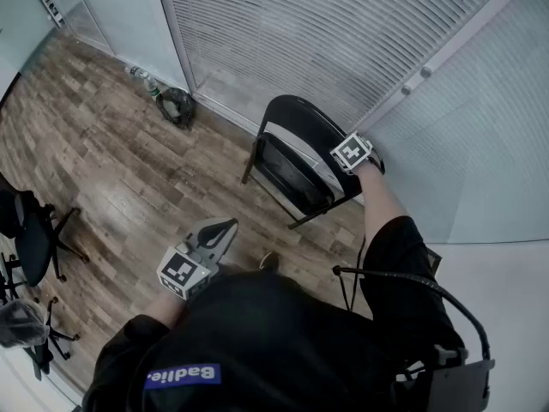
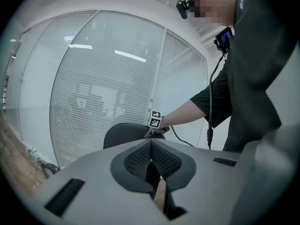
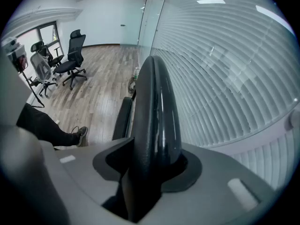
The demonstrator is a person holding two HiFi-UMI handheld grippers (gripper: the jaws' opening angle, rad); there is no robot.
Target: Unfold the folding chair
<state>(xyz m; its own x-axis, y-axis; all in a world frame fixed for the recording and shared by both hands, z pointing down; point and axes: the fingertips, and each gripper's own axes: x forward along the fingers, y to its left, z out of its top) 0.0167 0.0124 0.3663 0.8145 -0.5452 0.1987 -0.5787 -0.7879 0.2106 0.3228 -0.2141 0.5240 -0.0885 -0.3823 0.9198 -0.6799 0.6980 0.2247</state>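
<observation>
Although the jaws of the right gripper grasp its top edge, the folding chair at mid-frame looks not yet unfolded; the left gripper, lower left, is clenched and empty.

Before blinds: folding chair; bag to its left; office chair far left.

The left hand-held gripper is filling the lower centre of the frame, its grey jaws pressing together with nothing between them. Beyond it at mid-frame, the right hand-held gripper is sitting on the top edge of the black round-backed folding chair, and a person's bare forearm is reaching in from the right in front of the pale slatted glass wall.
</observation>
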